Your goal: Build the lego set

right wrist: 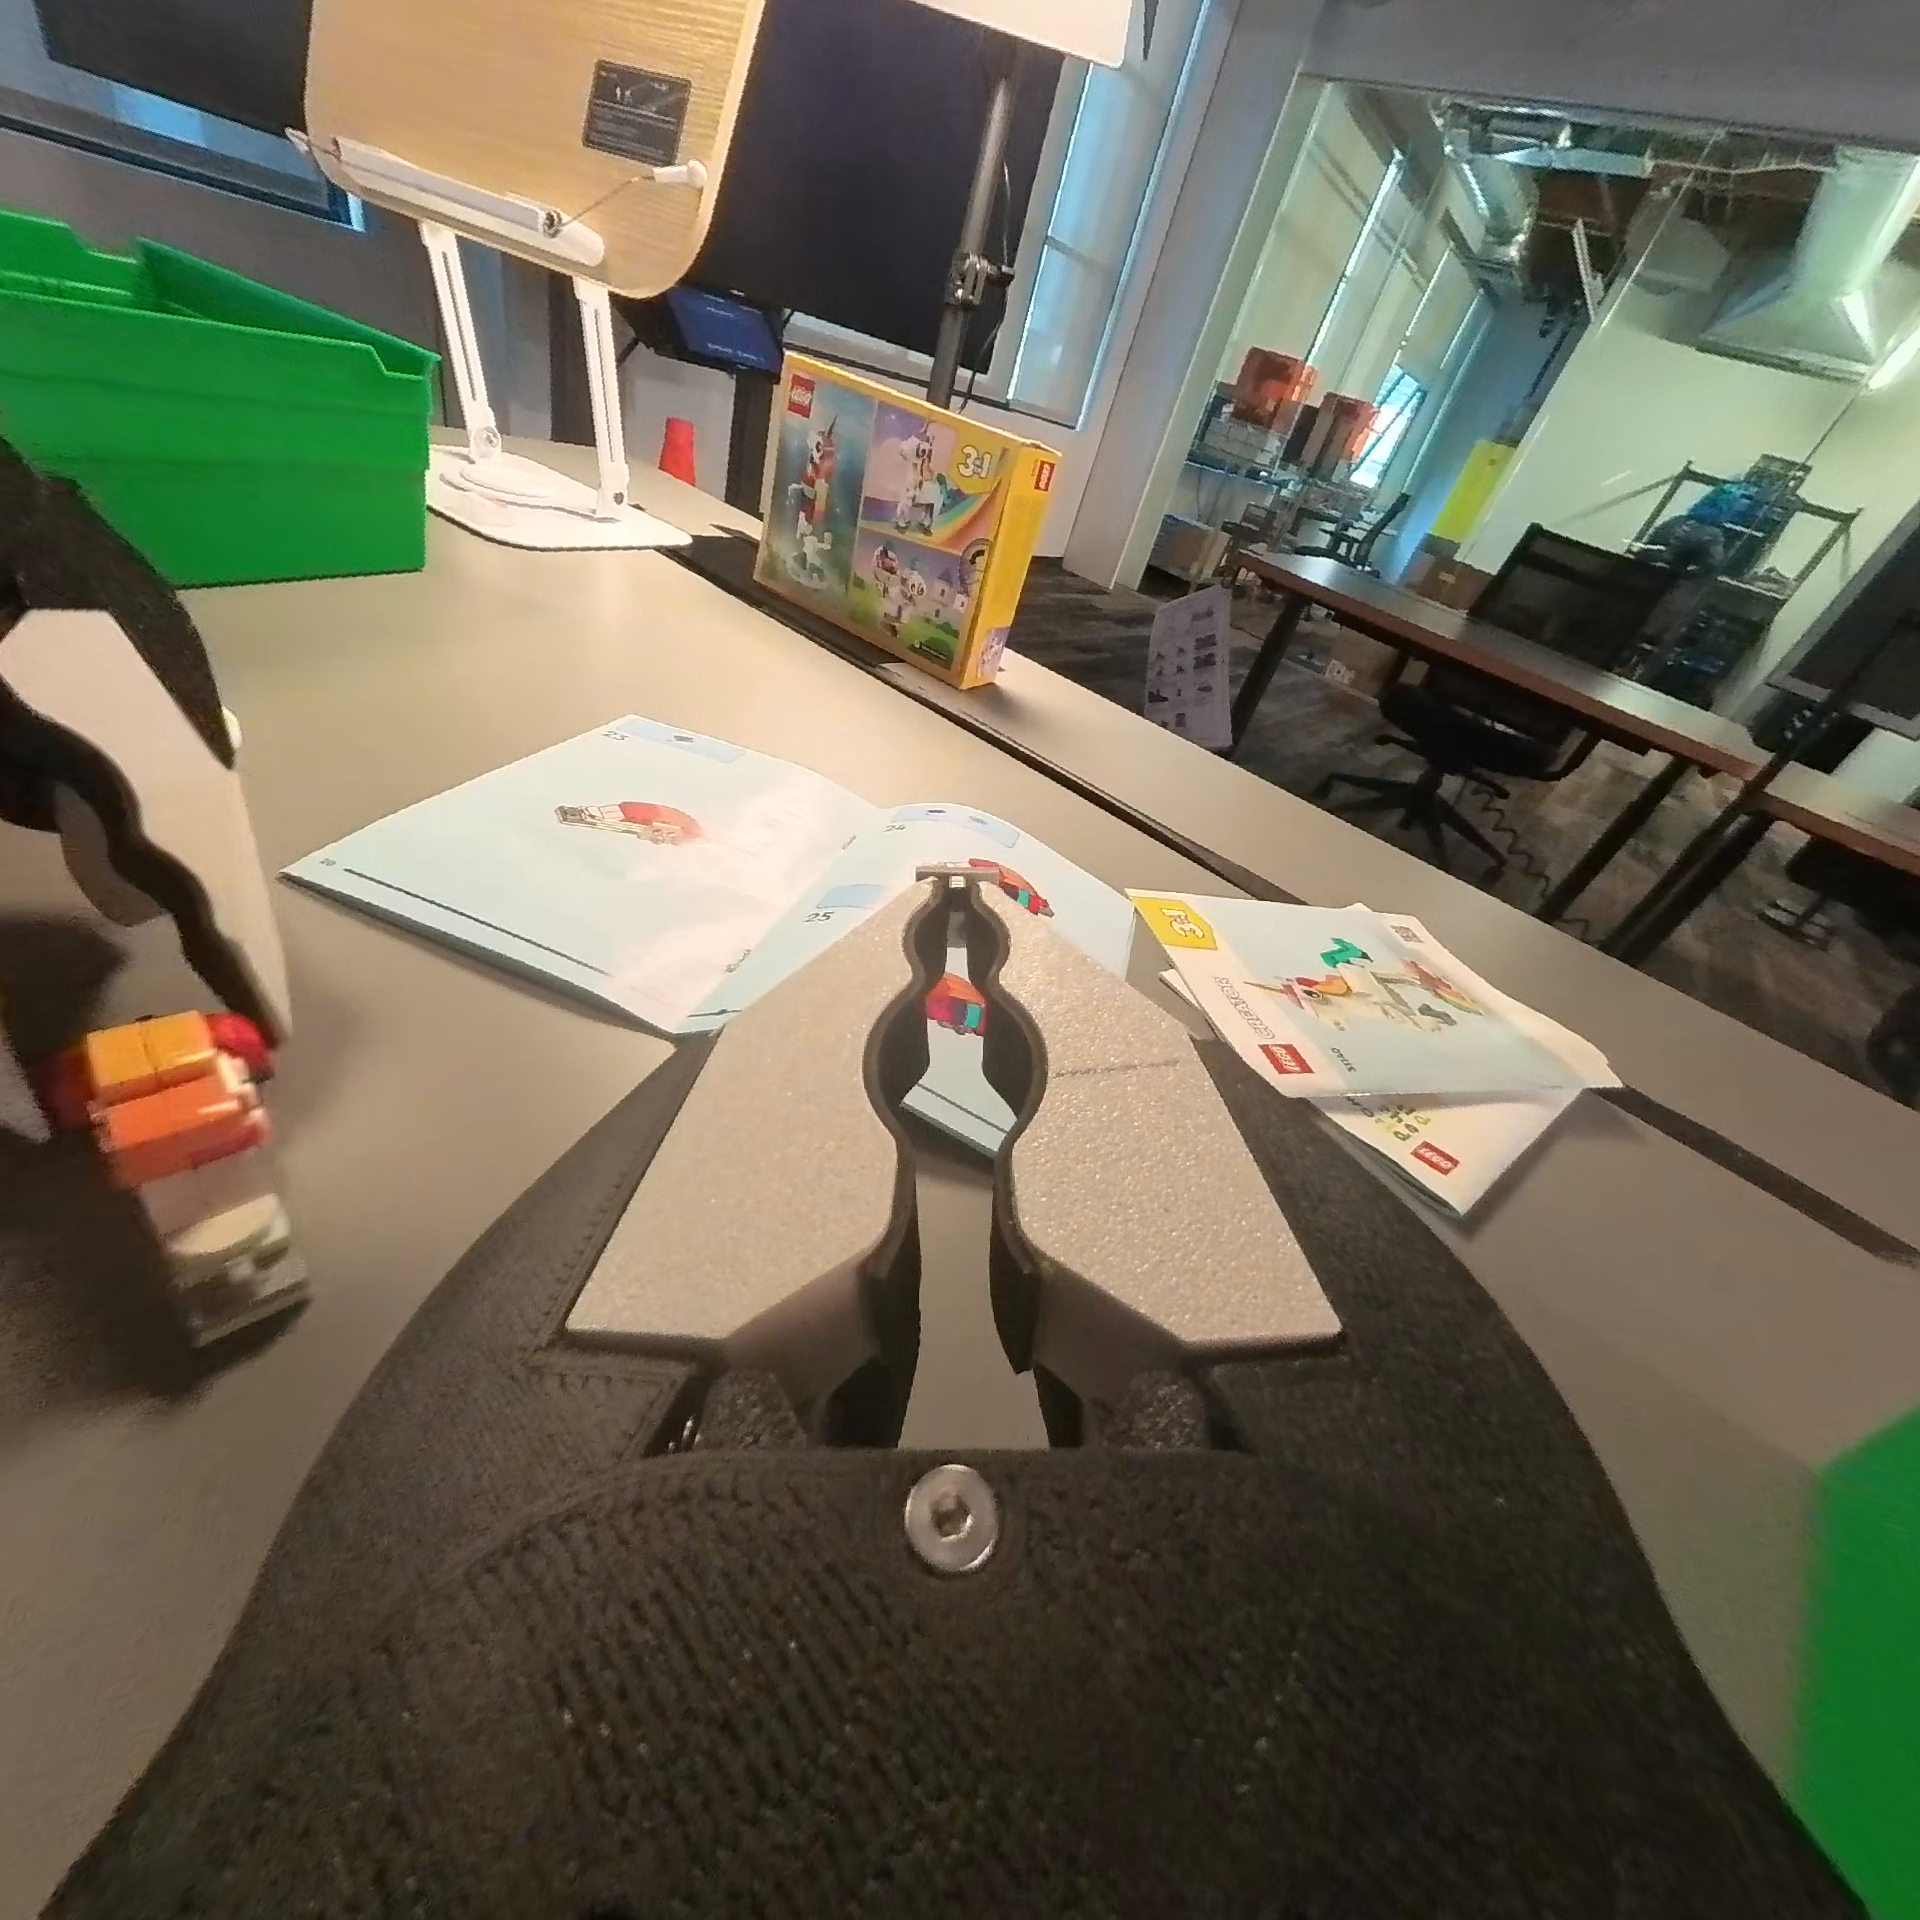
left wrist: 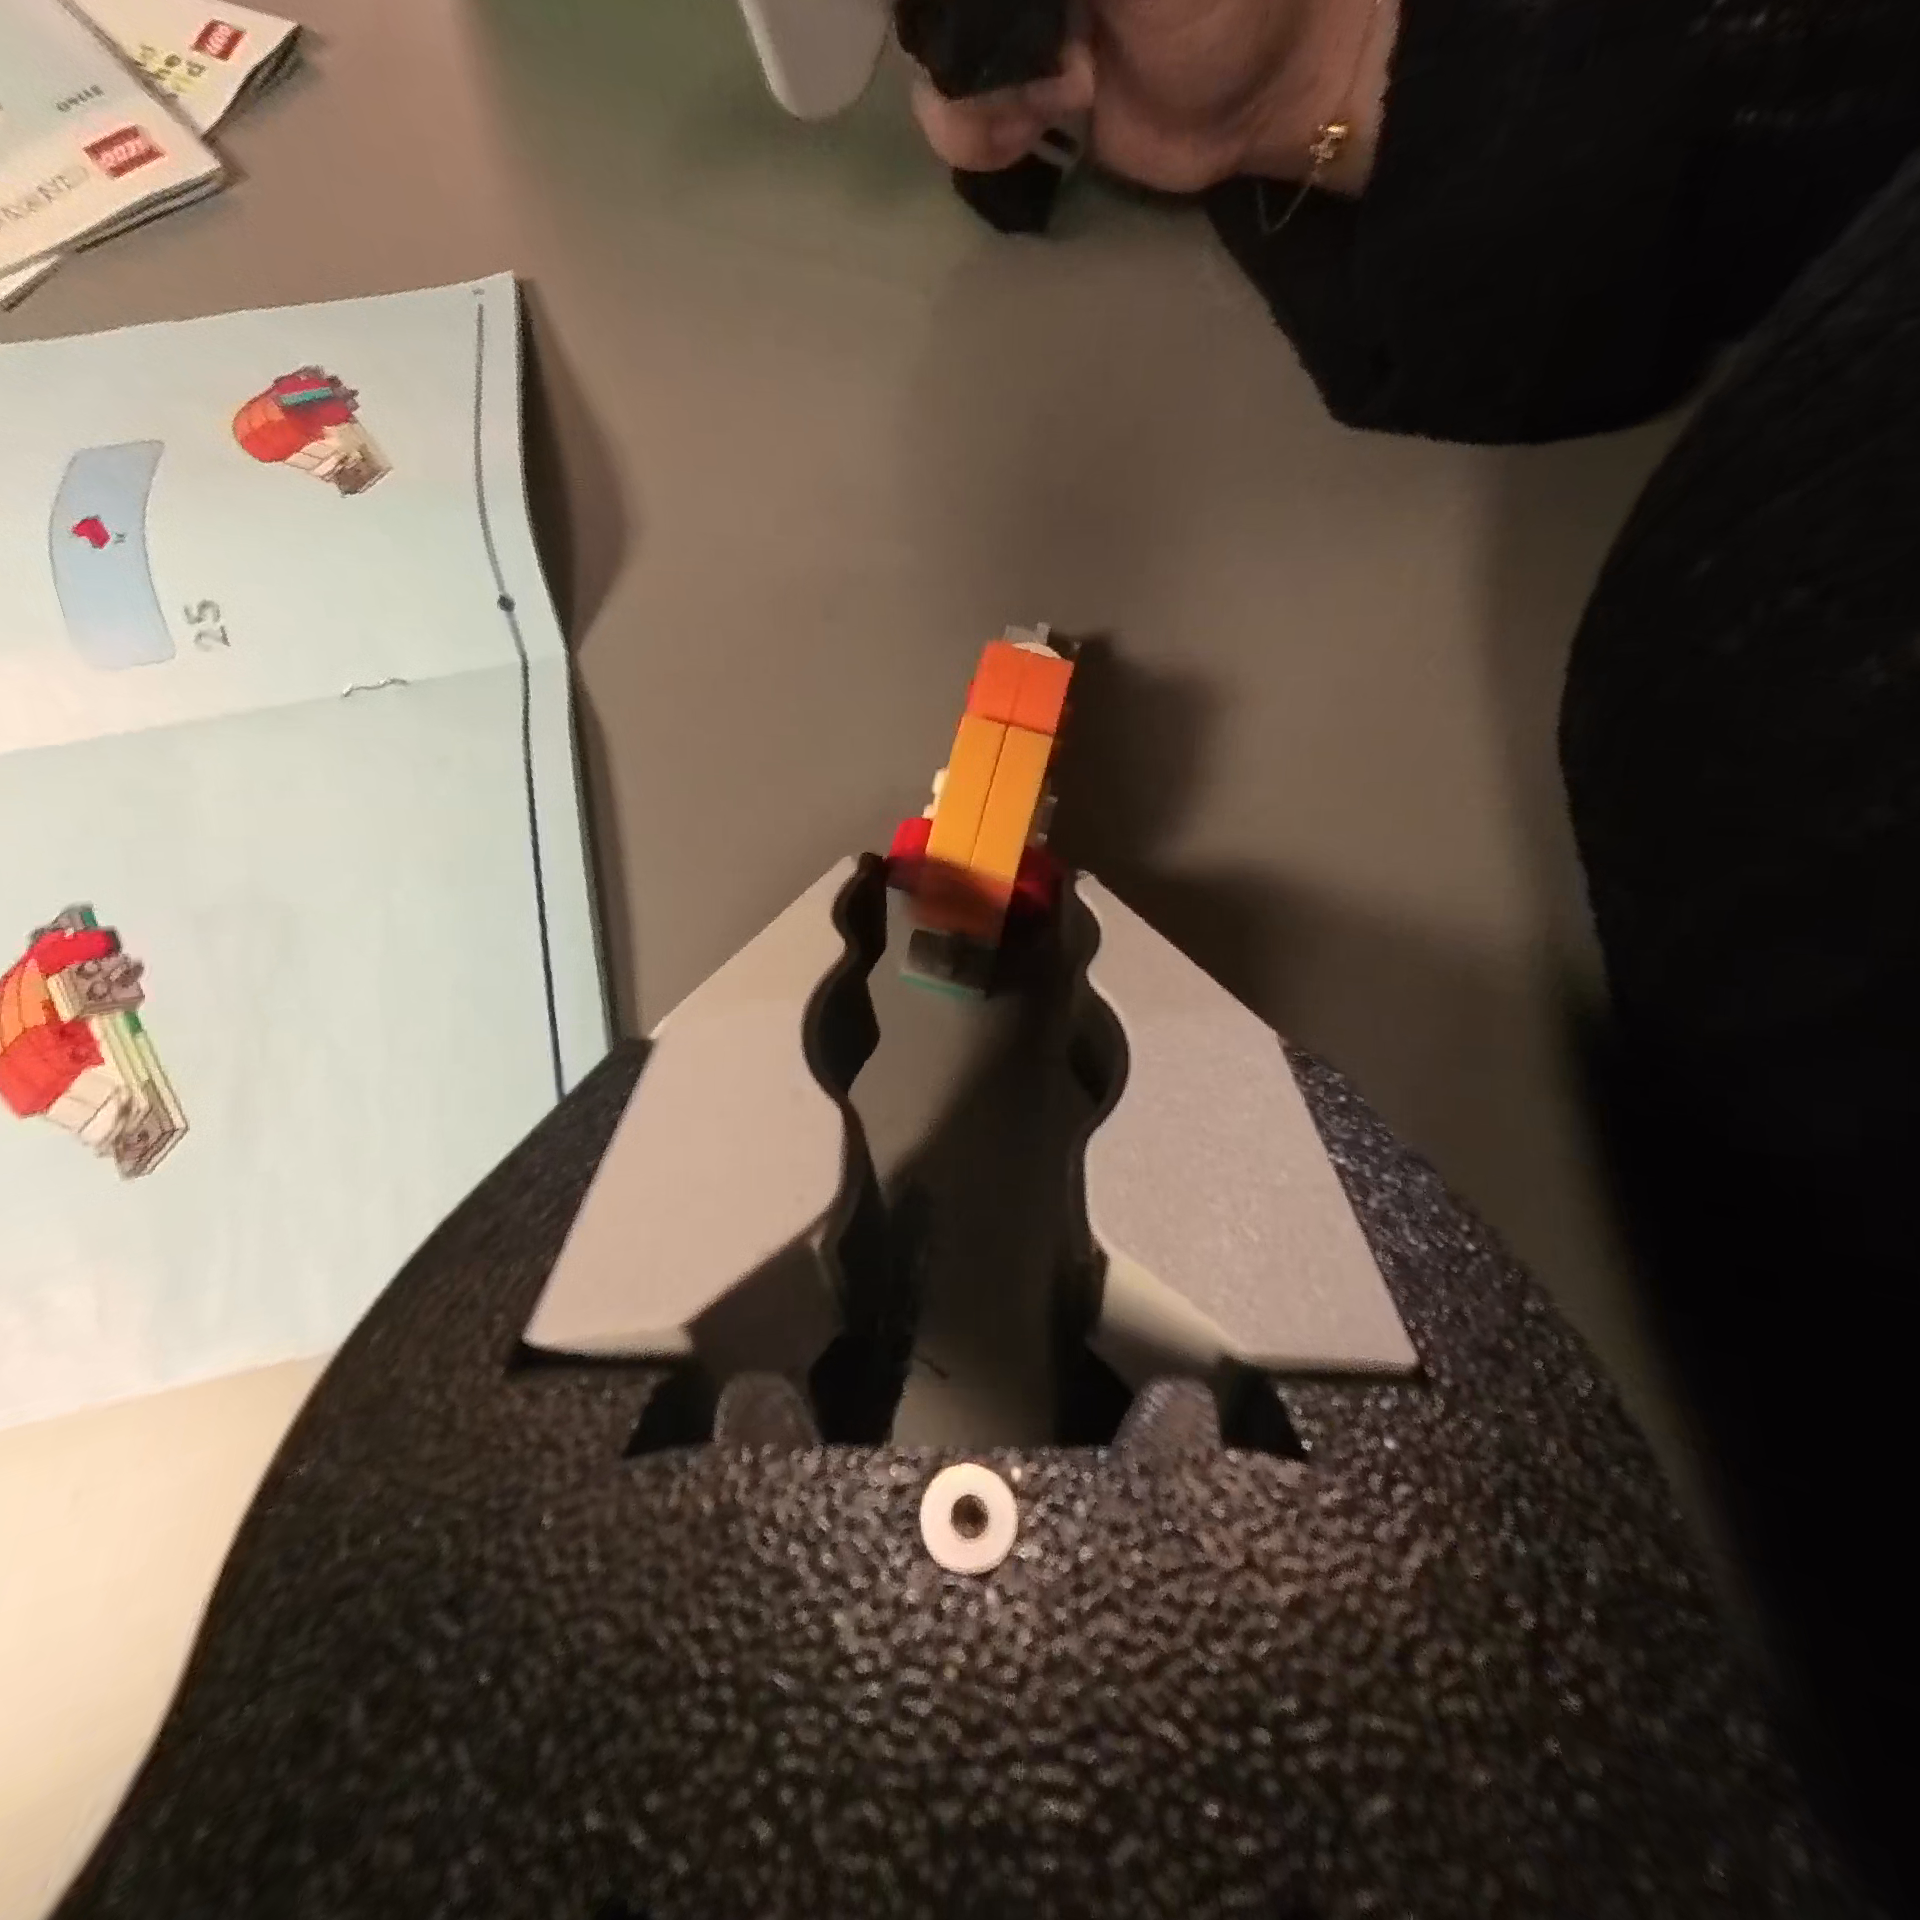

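My left gripper (left wrist: pixel 971 881) is shut on a small lego model (left wrist: pixel 1003 769) made of orange, yellow, red, white and grey bricks, gripping it by its red bricks. In the right wrist view the model (right wrist: pixel 182 1132) stands on end at the far left with its grey end down at the grey table (right wrist: pixel 499 1195), one left finger (right wrist: pixel 156 790) beside it. My right gripper (right wrist: pixel 951 883) is shut on a small grey lego piece (right wrist: pixel 948 873) at its tips, above the open instruction booklet (right wrist: pixel 623 862). The right gripper shows in the left wrist view (left wrist: pixel 997 114), its tips cut off.
The open booklet (left wrist: pixel 260 727) lies left of the model. Folded booklets (right wrist: pixel 1351 1029) lie to the right. A yellow lego box (right wrist: pixel 904 530), green bins (right wrist: pixel 208 416) and a wooden stand (right wrist: pixel 520 135) stand at the back. A hand (left wrist: pixel 1195 94) and black sleeve (left wrist: pixel 1610 260) are at top right. My right fingertips sit around 15 cm from my left ones.
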The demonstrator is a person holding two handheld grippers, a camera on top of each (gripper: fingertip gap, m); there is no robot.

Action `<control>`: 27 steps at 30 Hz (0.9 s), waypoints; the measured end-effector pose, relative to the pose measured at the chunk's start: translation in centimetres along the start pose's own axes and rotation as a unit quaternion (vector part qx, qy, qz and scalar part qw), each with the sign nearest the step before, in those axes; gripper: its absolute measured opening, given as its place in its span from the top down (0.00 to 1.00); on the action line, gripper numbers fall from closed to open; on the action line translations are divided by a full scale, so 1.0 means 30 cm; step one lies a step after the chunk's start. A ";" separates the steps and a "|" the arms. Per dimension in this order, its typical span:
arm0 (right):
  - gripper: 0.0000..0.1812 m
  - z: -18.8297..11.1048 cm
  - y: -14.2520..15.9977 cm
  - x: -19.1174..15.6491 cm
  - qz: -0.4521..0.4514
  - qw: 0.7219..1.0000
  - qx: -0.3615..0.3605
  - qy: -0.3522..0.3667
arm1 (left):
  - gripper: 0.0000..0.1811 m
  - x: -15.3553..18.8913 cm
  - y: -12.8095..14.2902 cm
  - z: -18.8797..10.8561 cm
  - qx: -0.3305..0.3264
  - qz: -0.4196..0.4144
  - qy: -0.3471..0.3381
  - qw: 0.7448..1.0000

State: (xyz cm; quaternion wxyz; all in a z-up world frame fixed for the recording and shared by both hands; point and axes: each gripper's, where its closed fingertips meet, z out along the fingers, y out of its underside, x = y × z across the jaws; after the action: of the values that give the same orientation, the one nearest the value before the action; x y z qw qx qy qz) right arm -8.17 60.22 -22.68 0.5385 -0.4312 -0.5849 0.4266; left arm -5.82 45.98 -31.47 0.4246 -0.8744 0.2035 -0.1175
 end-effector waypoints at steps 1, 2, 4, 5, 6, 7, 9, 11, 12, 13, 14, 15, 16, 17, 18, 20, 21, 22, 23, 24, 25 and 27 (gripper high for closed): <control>1.00 -0.001 0.000 0.000 0.002 1.000 0.000 -0.001 | 0.83 -0.007 0.003 -0.003 -0.002 -0.018 -0.008 1.000; 0.99 -0.003 -0.001 -0.001 0.005 1.000 0.000 -0.002 | 0.83 -0.014 0.005 -0.010 -0.001 -0.045 -0.014 0.999; 1.00 -0.006 -0.001 -0.004 0.012 1.000 0.000 -0.006 | 0.83 -0.020 0.002 -0.031 0.014 -0.113 -0.017 0.993; 1.00 -0.008 -0.001 -0.007 0.014 1.000 0.000 -0.009 | 0.83 -0.017 -0.003 -0.044 0.025 -0.146 -0.015 0.989; 1.00 -0.011 -0.003 -0.010 0.015 1.000 0.000 -0.010 | 0.83 -0.012 -0.006 -0.057 0.036 -0.177 -0.013 0.983; 1.00 -0.014 -0.005 -0.013 0.014 1.000 0.001 -0.011 | 0.83 -0.005 -0.007 -0.068 0.046 -0.204 -0.011 0.978; 1.00 -0.017 -0.012 -0.021 0.012 1.000 0.002 -0.014 | 0.83 0.005 -0.006 -0.089 0.063 -0.250 -0.016 0.966; 1.00 -0.014 -0.020 -0.036 0.017 1.000 0.004 -0.022 | 0.83 0.001 -0.005 -0.113 0.088 -0.296 -0.030 0.951; 0.99 -0.011 -0.025 -0.047 0.020 0.999 0.005 -0.028 | 0.83 -0.006 -0.008 -0.128 0.106 -0.320 -0.038 0.941; 0.99 -0.006 -0.031 -0.059 0.022 0.999 0.006 -0.034 | 0.83 -0.015 -0.012 -0.144 0.127 -0.341 -0.045 0.930; 0.99 -0.001 -0.037 -0.072 0.021 0.999 0.008 -0.040 | 0.83 -0.025 -0.015 -0.161 0.146 -0.359 -0.052 0.920; 1.00 0.005 -0.042 -0.085 0.020 0.999 0.009 -0.045 | 0.83 -0.039 -0.013 -0.178 0.164 -0.373 -0.065 0.911; 1.00 0.011 -0.047 -0.097 0.020 0.998 0.009 -0.050 | 0.83 -0.055 -0.009 -0.194 0.180 -0.385 -0.080 0.902; 1.00 0.018 -0.054 -0.110 0.023 0.998 0.010 -0.056 | 0.83 -0.076 -0.002 -0.212 0.194 -0.398 -0.099 0.891; 1.00 0.027 -0.061 -0.123 0.028 0.998 0.010 -0.062 | 0.83 -0.099 0.007 -0.229 0.210 -0.413 -0.116 0.879; 1.00 0.048 -0.077 -0.159 0.043 0.996 0.007 -0.084 | 0.83 -0.143 0.023 -0.263 0.246 -0.456 -0.134 0.845; 1.00 0.060 -0.084 -0.183 0.055 0.994 0.004 -0.098 | 0.83 -0.162 0.028 -0.278 0.270 -0.488 -0.131 0.819; 1.00 0.073 -0.093 -0.208 0.069 0.991 0.002 -0.112 | 0.83 -0.172 0.024 -0.289 0.298 -0.520 -0.111 0.793; 1.00 0.088 -0.101 -0.234 0.086 0.989 0.001 -0.124 | 0.83 -0.182 0.031 -0.295 0.316 -0.547 -0.097 0.770; 0.99 0.102 -0.108 -0.265 0.103 0.985 -0.002 -0.141 | 0.83 -0.189 0.046 -0.294 0.323 -0.563 -0.095 0.755; 1.00 0.116 -0.113 -0.298 0.117 0.980 -0.007 -0.158 | 0.83 -0.191 0.060 -0.290 0.323 -0.571 -0.097 0.748; 1.00 0.141 -0.113 -0.352 0.131 0.974 -0.021 -0.182 | 0.83 -0.188 0.072 -0.282 0.322 -0.578 -0.097 0.744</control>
State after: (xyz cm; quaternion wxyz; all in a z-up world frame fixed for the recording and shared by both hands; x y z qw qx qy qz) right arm -12.02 49.00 -22.40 0.3535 -0.4306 -0.6205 0.5519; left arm -14.59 41.46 -28.19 0.5492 -0.6425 -0.4327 -0.3135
